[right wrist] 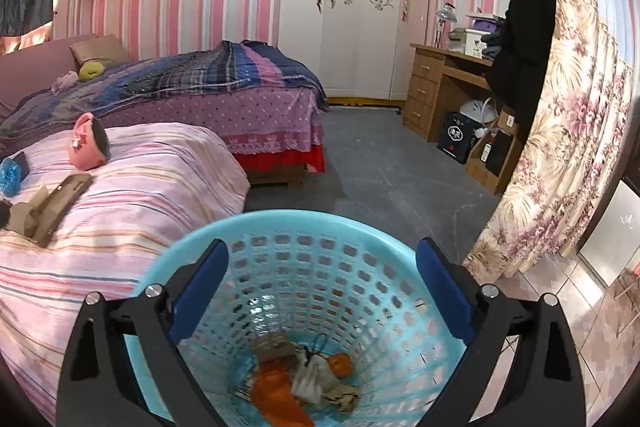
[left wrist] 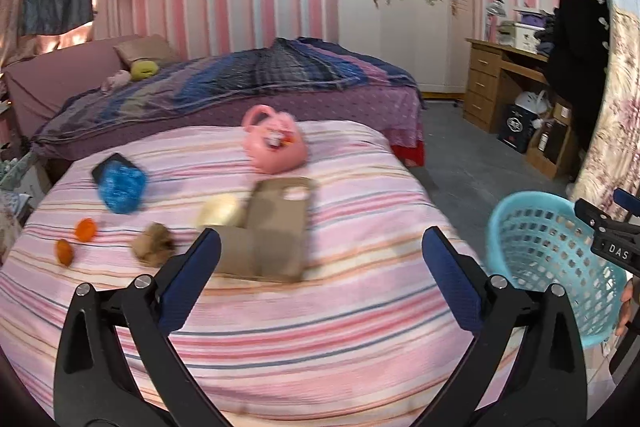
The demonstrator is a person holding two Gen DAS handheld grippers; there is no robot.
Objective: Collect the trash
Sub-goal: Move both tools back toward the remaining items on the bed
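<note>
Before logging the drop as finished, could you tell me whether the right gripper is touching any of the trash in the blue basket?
Apart. The right wrist view shows the right gripper open and empty above the blue basket, with the trash lying at its bottom, well below the fingertips.

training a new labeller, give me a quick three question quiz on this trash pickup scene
1. True or false: the blue basket already holds trash.
2. Which lies nearest the left hand-held gripper? A pink toy kettle B cardboard pieces C orange peel
3. Fill in: the right hand-held gripper hangs over the ____ with its jaws ____.

Key: 1 true; 2 B; 3 basket, open
</note>
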